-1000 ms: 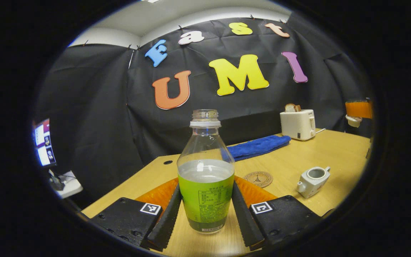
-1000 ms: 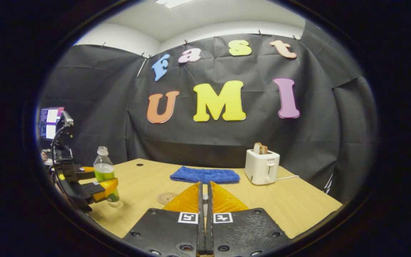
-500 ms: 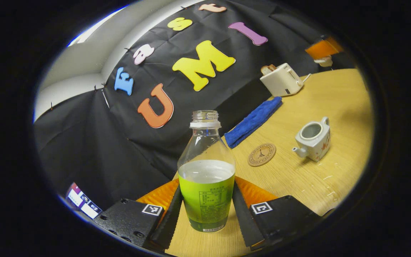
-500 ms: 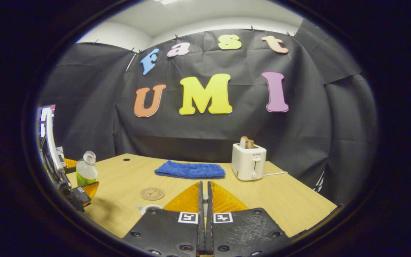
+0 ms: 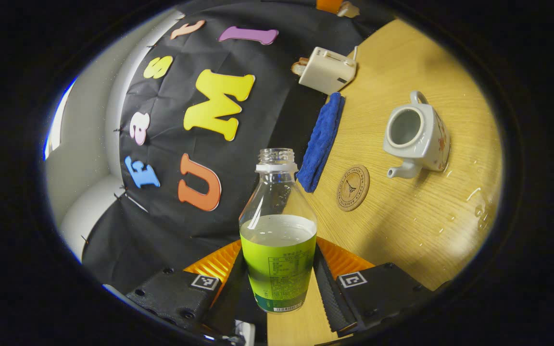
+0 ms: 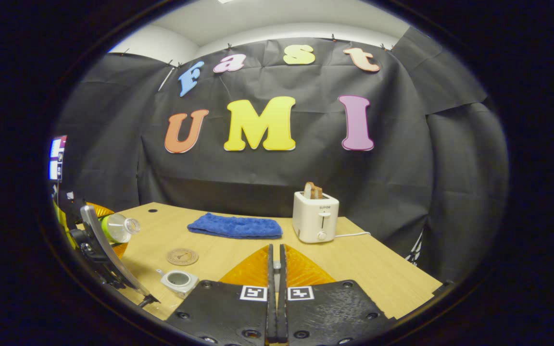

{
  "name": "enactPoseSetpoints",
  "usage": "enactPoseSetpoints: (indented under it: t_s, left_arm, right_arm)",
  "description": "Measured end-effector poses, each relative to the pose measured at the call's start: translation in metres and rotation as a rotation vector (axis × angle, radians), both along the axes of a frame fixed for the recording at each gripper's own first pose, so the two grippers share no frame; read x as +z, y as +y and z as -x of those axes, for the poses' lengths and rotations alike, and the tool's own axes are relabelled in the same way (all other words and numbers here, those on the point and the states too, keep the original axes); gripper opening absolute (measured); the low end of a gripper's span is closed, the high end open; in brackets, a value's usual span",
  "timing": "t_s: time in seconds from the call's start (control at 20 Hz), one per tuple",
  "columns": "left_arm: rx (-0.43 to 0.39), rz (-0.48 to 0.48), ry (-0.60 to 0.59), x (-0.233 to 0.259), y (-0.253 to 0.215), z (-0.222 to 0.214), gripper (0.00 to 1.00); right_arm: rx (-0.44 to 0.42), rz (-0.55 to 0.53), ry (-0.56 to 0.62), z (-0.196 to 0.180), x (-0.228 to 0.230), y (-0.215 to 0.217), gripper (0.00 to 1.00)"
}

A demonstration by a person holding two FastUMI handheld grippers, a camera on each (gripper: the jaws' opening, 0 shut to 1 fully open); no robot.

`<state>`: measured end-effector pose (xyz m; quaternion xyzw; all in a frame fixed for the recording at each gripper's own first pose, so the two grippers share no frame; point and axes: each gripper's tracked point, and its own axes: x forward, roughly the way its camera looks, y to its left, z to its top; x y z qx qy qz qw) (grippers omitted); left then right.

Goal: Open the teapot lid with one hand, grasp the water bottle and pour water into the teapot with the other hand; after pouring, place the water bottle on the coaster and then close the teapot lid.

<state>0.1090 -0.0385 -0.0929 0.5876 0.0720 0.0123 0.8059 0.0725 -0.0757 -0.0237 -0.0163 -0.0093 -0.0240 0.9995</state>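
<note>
Now the left gripper (image 5: 279, 288) grasps the water bottle (image 5: 278, 240), a finger pressed on each side of its green label, the capless neck toward twelve o'clock in the left gripper view. That whole view is rolled, so the bench (image 5: 431, 211) stands at three o'clock. On the bench the white teapot (image 5: 416, 134) sits lidless at about two o'clock from the bottle, its spout toward the round coaster (image 5: 352, 188), which lies just beside it and nearer the bottle. A blue towel (image 5: 321, 139) lies past the coaster, and a white toaster (image 5: 326, 71) with a slice of bread in it stands beyond the towel. Water drops glint on the wood near the teapot.

In the right gripper view, the right gripper (image 6: 275, 298) is clenched; a small object is pinched between its fingers, but I cannot tell what it is. At nine o'clock there, the bottle lies tipped almost level, its mouth toward the teapot.
</note>
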Motion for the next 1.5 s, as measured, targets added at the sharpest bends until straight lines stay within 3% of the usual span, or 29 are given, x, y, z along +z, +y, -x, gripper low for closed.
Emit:
enactPoseSetpoints:
  t_s: [0.2, 0.45, 0.95, 1.5]
  left_arm:
    - [-0.052, -0.183, 0.027, 0.003, -0.016, 0.004, 0.75]
    - [-0.057, -0.381, 0.053, 0.005, -0.023, 0.004, 0.75]
    - [-0.107, -0.632, 0.049, 0.011, -0.05, 0.01, 0.74]
    - [-0.071, -0.849, 0.078, 0.019, -0.05, 0.013, 0.75]
  right_arm:
    - [-0.005, -0.013, 0.015, -0.002, -0.003, -0.006, 0.01]
    - [-0.039, -0.033, 0.005, 0.0, 0.001, -0.018, 0.01]
    - [-0.032, -0.059, -0.009, 0.001, 0.003, -0.019, 0.01]
    - [0.008, -0.08, -0.027, 0.004, 0.01, -0.013, 0.01]
